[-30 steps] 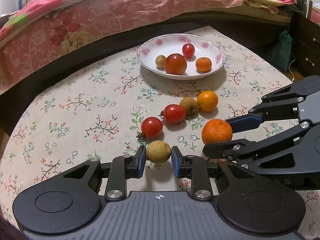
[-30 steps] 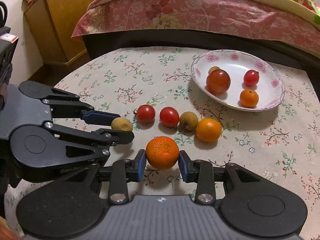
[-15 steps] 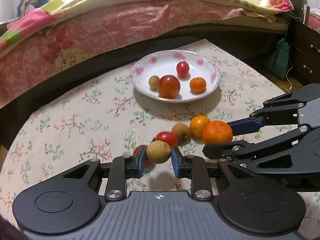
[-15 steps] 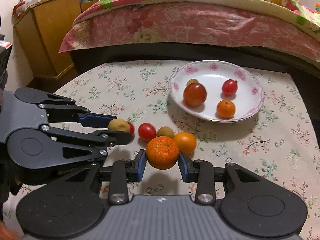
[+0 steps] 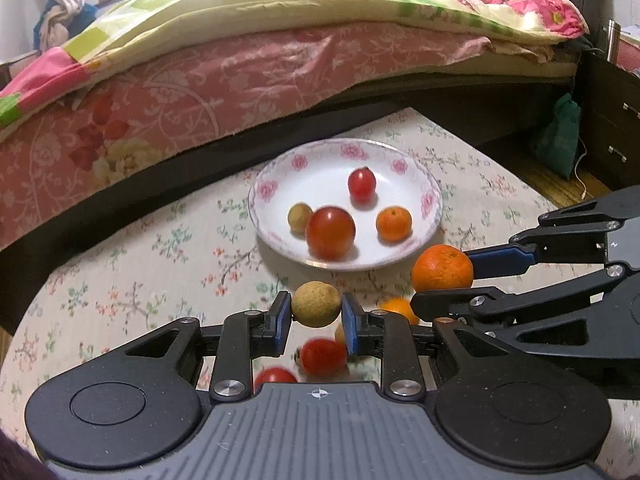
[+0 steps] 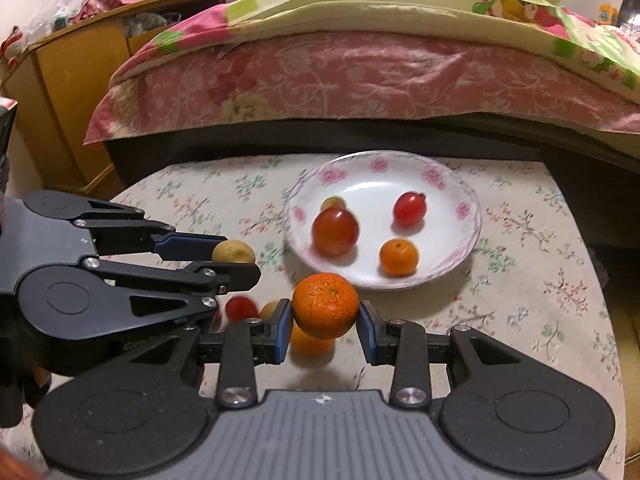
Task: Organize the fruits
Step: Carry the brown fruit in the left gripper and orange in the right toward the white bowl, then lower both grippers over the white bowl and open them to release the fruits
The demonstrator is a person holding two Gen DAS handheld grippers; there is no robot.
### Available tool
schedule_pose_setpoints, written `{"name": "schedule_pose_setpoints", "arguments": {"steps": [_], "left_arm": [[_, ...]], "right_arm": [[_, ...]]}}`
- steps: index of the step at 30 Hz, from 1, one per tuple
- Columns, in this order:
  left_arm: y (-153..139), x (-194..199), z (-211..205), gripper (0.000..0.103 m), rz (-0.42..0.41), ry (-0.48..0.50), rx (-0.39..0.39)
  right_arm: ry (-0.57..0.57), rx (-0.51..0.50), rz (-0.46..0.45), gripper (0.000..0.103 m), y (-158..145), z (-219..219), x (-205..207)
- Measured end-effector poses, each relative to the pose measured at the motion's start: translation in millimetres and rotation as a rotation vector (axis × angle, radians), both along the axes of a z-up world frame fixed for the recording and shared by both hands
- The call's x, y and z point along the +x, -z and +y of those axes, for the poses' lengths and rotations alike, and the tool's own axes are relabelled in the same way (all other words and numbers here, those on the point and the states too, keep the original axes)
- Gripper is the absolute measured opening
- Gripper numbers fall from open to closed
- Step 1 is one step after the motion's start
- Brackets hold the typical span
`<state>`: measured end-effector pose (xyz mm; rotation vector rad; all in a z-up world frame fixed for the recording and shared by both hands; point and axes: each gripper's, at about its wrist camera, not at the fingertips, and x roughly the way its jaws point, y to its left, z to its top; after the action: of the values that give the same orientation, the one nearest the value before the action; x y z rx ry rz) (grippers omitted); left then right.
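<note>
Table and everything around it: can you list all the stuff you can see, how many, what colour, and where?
Plate: one, white with pink flowers, middle of the table.
Tomatoes on the plate: two, red, one big, one small.
Small orange: one, orange, on the plate.
Small tan fruit: one, yellowish brown, on the plate beside the big tomato.
Loose tomatoes: two, red, on the cloth under the left claw.
Loose orange: one, orange, on the cloth, partly hidden.
Tablecloth: one, cream with flowers, over the table.
Bed: one, pink floral, behind the table.
Wooden cabinet: one, yellow-brown, beside the bed.
Left claw: black and blue, shut on a tan fruit.
Right claw: black and blue, shut on a big orange.
</note>
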<state>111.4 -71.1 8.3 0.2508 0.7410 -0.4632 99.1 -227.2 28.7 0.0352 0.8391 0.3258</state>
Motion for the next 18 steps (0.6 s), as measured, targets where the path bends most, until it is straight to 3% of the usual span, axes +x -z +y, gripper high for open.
{"name": "schedule_pose_setpoints", "arguments": {"steps": [18], "left_arm": [[-2,47,-28,0.033,-0.048,0.005,-0.018]], "right_arm": [[0.091,-0.018,-0.035,0.035,1,-20,45]]}}
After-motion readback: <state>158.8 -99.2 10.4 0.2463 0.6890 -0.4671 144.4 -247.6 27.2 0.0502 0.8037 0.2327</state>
